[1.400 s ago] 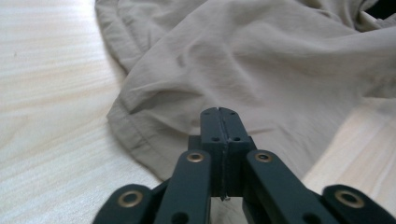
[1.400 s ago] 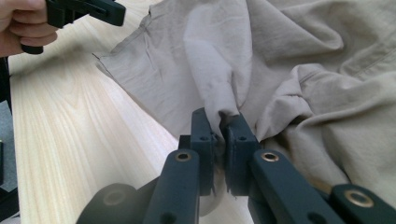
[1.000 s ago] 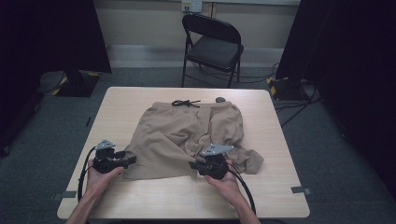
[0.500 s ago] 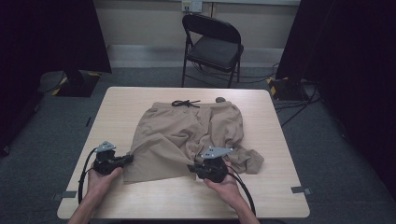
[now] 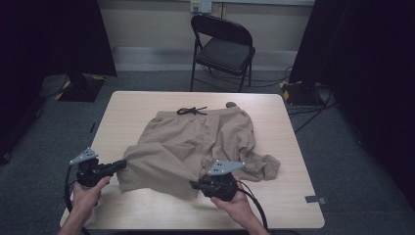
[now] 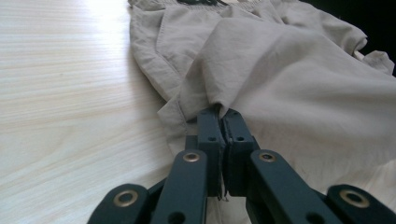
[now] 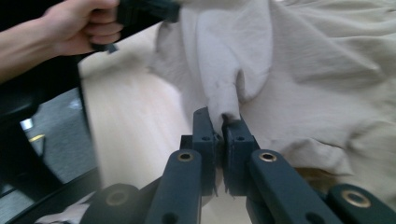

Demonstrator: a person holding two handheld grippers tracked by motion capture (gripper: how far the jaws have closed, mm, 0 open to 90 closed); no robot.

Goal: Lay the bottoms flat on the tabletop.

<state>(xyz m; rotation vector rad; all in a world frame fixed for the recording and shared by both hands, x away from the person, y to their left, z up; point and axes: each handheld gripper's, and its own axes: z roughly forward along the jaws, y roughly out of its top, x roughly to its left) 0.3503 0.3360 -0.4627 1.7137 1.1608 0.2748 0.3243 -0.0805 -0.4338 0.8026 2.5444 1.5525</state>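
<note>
Both hem corners gripped: left tool point(image 5: 119, 166) and right tool point(image 5: 195, 184) each clamped on shorts point(image 5: 195, 142). Next: fold forward evenly.

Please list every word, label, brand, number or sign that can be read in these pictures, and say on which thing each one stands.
No readable text anywhere.
Shorts: no label or print shows.
Left gripper and right gripper: no markings.
Wall plate behind the chair: too small to read.
Yellow-black stripes on the floor: a pattern, no words.
</note>
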